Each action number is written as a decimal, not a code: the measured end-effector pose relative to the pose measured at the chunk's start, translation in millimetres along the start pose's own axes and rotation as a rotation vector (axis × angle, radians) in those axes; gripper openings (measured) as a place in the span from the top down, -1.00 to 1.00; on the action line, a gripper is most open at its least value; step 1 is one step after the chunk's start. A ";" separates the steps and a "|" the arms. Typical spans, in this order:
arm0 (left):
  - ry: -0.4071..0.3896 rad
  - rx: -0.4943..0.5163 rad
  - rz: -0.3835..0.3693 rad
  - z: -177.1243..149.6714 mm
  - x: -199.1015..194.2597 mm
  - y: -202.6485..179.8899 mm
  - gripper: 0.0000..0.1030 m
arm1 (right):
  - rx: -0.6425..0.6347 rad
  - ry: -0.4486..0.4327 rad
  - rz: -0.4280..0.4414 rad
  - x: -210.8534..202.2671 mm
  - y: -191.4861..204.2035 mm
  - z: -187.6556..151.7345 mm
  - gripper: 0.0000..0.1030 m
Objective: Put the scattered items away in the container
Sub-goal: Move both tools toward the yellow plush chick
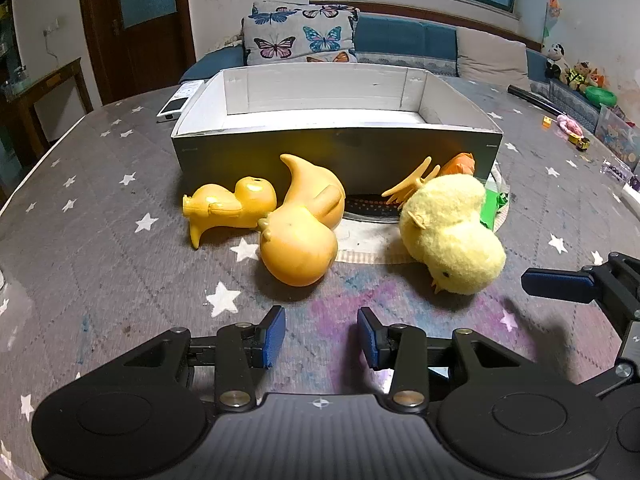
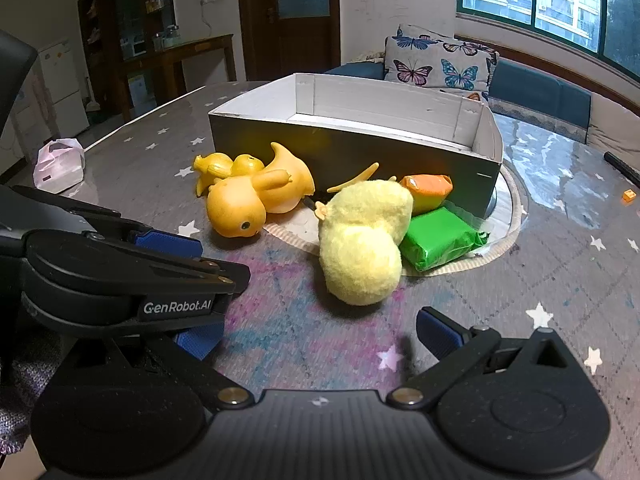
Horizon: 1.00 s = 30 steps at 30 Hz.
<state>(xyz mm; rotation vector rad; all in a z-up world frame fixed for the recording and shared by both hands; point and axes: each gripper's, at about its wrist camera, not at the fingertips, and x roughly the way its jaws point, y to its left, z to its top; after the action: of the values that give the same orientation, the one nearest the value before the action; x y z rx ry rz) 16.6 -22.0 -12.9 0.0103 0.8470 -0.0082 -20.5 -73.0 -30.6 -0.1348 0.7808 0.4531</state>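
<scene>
Left gripper (image 1: pixel 321 336): two blue-padded fingers spread apart with nothing between them, low over the star-print tablecloth (image 1: pixel 100 264); its black body reads "GenRobot.AI" in white in the right wrist view.
Right gripper (image 2: pixel 316 334): fingers wide apart and empty, just in front of the plush chick; one blue pad (image 2: pixel 438 336) shows clearly, the other is partly hidden behind the left gripper.
Scattered items, count: five in all, two rubber ducks, one plush, two wrapped blocks, all on the cloth outside the box.
Plush chick (image 2: pixel 366 242): one, pale yellow and fuzzy, tipped over with its beak towards the cloth in the left wrist view, orange feet pointing at the box.
Large rubber duck (image 1: pixel 304 226): one, glossy orange-yellow, on its side, head nearest the grippers, tail curling up beside the box wall.
Small rubber duck (image 1: pixel 228 206): one, same colour, lying on its side and touching the large one.
Green block (image 2: pixel 440 238): one, shiny wrap, just beside the chick, on a round mat.
Orange block (image 2: pixel 428 192): one, shiny wrap, behind the green one, against the box.
Box (image 1: pixel 336 146): one, open-topped, dark outside and white inside, directly behind the toys; nothing visible in the part of its inside that shows.
Butterfly cushion (image 1: pixel 300 34): one, on the blue sofa beyond the table.
</scene>
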 end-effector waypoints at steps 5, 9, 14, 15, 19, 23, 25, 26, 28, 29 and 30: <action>0.001 0.002 -0.006 2.2 1.6 0.4 0.18 | 0.000 -0.004 0.002 0.7 -0.2 2.0 -0.99; 0.004 0.005 -0.009 3.8 3.9 0.6 0.18 | 0.000 -0.004 0.006 2.8 -0.7 3.3 -0.99; 0.009 0.007 -0.014 6.2 6.5 0.9 0.19 | 0.001 -0.006 0.012 4.8 -1.5 4.9 -0.98; 0.009 0.008 -0.016 6.8 6.7 0.6 0.19 | 0.001 -0.006 0.013 5.3 -2.0 5.3 -0.98; 0.010 0.012 -0.030 10.1 7.7 0.8 0.22 | 0.005 -0.006 0.016 7.2 -4.2 6.9 -0.91; 0.024 0.004 -0.052 14.9 10.6 3.1 0.26 | 0.010 -0.007 0.019 9.1 -6.5 10.4 -0.88; 0.031 0.001 -0.060 16.4 11.6 4.4 0.27 | 0.007 -0.004 0.023 10.2 -7.3 12.0 -0.85; 0.033 0.000 -0.065 17.0 11.6 5.1 0.27 | 0.006 -0.003 0.026 10.7 -7.7 12.6 -0.85; 0.036 -0.001 -0.073 17.8 11.1 6.4 0.27 | 0.005 -0.002 0.032 11.4 -8.1 13.4 -0.83; 0.035 0.001 -0.074 17.8 9.9 6.8 0.27 | 0.004 -0.001 0.033 11.7 -8.2 13.5 -0.83; 0.033 0.003 -0.075 17.7 8.7 7.1 0.26 | 0.003 -0.001 0.035 11.9 -8.3 13.6 -0.82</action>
<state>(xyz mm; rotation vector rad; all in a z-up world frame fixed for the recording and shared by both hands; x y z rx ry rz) 35.7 -15.1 -7.7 -0.0186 0.8800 -0.0797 -0.6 -72.4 -29.7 -0.1182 0.7838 0.4845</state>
